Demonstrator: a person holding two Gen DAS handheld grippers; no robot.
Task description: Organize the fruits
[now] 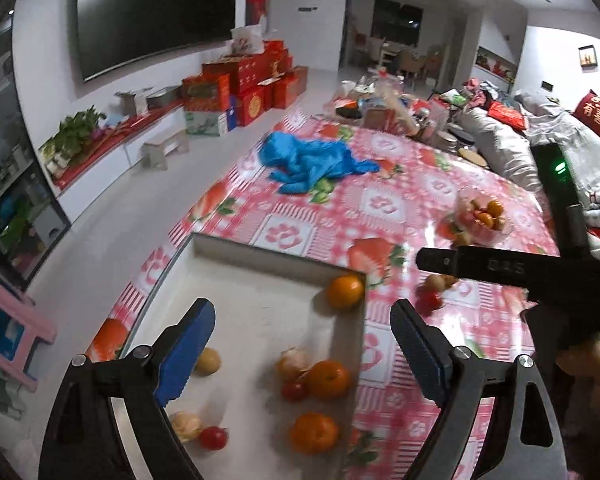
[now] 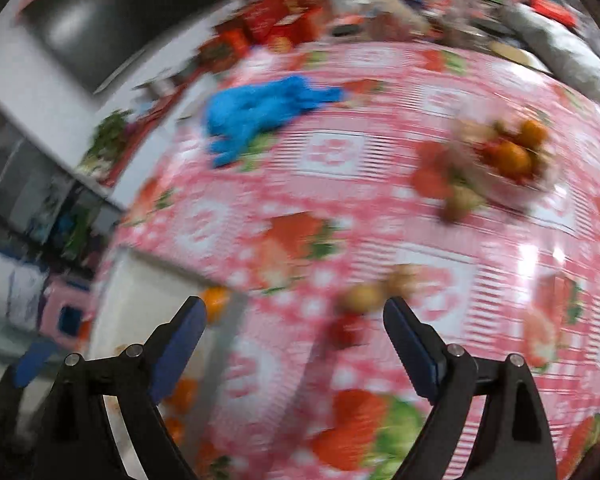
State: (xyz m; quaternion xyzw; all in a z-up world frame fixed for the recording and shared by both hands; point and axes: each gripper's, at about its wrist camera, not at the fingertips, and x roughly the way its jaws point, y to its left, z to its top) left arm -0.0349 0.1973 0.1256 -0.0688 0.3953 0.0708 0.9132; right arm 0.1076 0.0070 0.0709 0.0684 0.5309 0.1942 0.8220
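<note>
Both tongs wide apart w/ nothing held: left tongs [image 1: 302,338] over tray [image 1: 260,256], right tongs [image 2: 296,328] nr loose fruit [image 2: 364,298].

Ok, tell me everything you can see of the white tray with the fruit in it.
The white tray is shallow and rectangular with low upright walls; its material is unclear. It lies flat at the near-left edge of the strawberry-print tablecloth. Inside sit loose oranges, one against the far-right corner, small red fruits and pale ones. The left tool hovers open above it, touching nothing.
</note>
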